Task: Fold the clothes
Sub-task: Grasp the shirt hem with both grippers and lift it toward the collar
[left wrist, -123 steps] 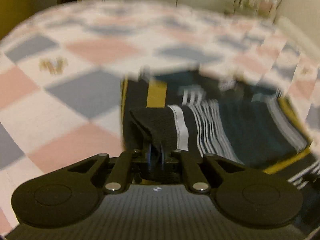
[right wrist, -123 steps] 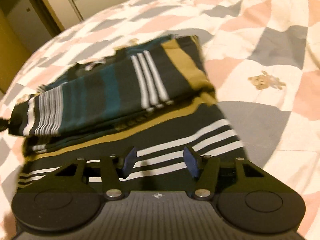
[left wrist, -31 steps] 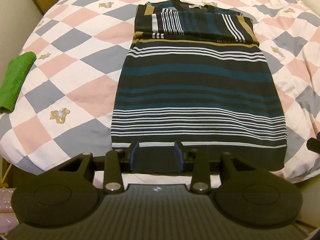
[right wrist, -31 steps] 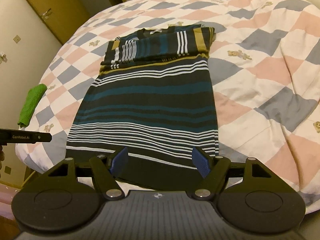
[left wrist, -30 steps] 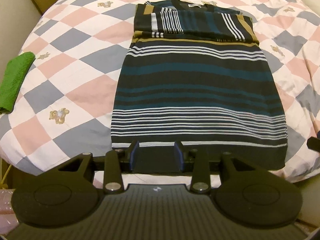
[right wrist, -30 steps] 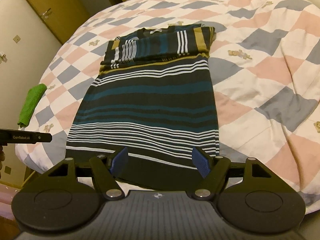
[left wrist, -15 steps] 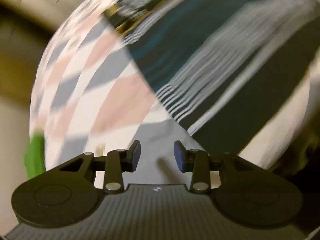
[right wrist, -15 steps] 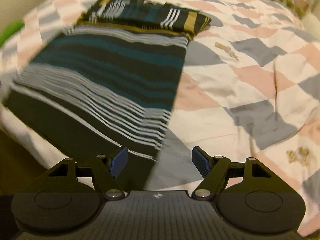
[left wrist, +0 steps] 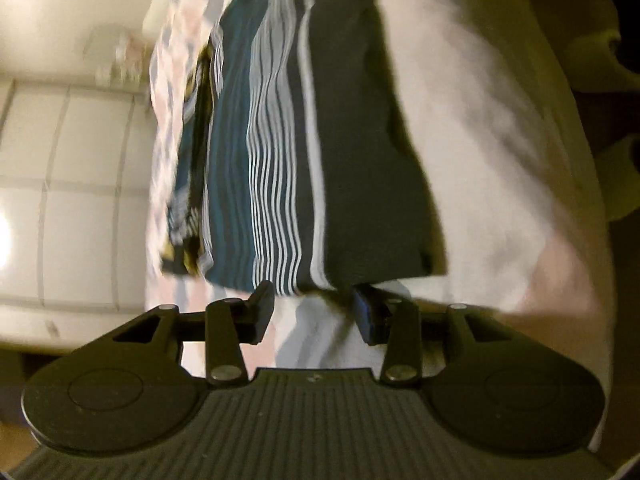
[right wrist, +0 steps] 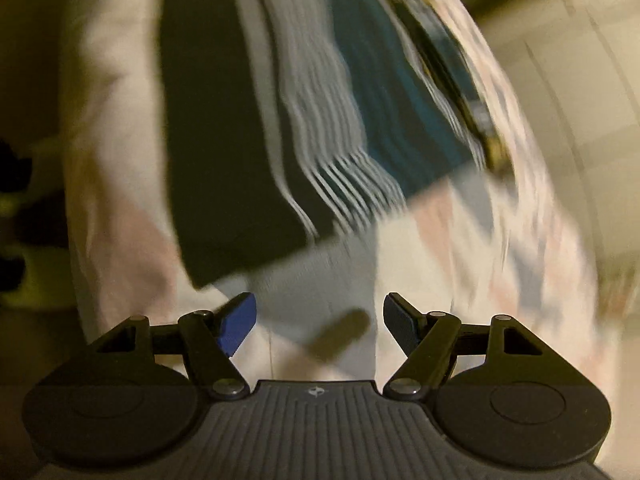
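The striped shirt [left wrist: 280, 160] lies flat on the checked bedspread [left wrist: 480, 200], with its folded top part at the far end. Both views are rolled about a quarter turn and blurred. My left gripper [left wrist: 314, 300] sits just short of the shirt's near side edge, close to the dark hem band [left wrist: 360, 160]. Its jaws are opening and only bedspread shows between them. In the right wrist view the shirt [right wrist: 240, 140] runs away from its hem corner [right wrist: 200, 280]. My right gripper [right wrist: 319, 306] stands open over bare bedspread [right wrist: 420, 280] just beside that corner.
White cupboard panels [left wrist: 72, 160] stand beyond the bed, seen in the right wrist view as pale panels [right wrist: 580, 80]. The cover hangs over the bed's near side [left wrist: 540, 160], with dark floor [left wrist: 624, 0] past it.
Both grippers have dropped from a high view of the whole shirt down to its hem corners and rolled about a quarter turn. The left jaws stand slightly wider.
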Available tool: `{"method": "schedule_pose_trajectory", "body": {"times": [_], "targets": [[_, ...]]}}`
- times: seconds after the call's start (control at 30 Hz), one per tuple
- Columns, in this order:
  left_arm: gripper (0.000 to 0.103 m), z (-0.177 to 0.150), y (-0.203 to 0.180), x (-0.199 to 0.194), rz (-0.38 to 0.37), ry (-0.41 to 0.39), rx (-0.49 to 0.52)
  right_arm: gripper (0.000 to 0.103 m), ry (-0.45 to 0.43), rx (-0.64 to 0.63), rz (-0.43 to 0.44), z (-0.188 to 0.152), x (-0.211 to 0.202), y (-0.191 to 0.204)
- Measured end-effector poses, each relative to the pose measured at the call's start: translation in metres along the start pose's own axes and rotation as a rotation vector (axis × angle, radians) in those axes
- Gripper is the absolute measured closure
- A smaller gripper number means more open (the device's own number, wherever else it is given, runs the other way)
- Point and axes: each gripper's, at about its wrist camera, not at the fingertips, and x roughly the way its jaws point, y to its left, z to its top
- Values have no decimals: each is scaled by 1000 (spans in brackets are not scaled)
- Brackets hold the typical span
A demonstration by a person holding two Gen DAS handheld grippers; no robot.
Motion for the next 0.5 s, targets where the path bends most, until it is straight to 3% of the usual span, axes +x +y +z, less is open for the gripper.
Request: {"method": "schedule_pose_trajectory", "body": {"times": [0.2,0.37,0.4,0.43,0.47,0.5], "targets": [[66,-19,-29,-6,113,-187,150,30,-145,-237,-96,1,1,26],[68,-24,-33,-3,116,-269,221,35,-202,-330,-102,-5,3,23],[75,-22,-29,-4,83,-264,214,42,-210,-349,-96,-6,4,21],[90,-20,-25,-6,41,-254,203,57,-212,-363,-77,-4,4,20],[92,-17,-21,-7,0,-244,192,67,-204,-369,-37,1,1,19],[92,-13,-15,-8,-32,-237,171,87,-193,-367,6,6,0,15]]}}
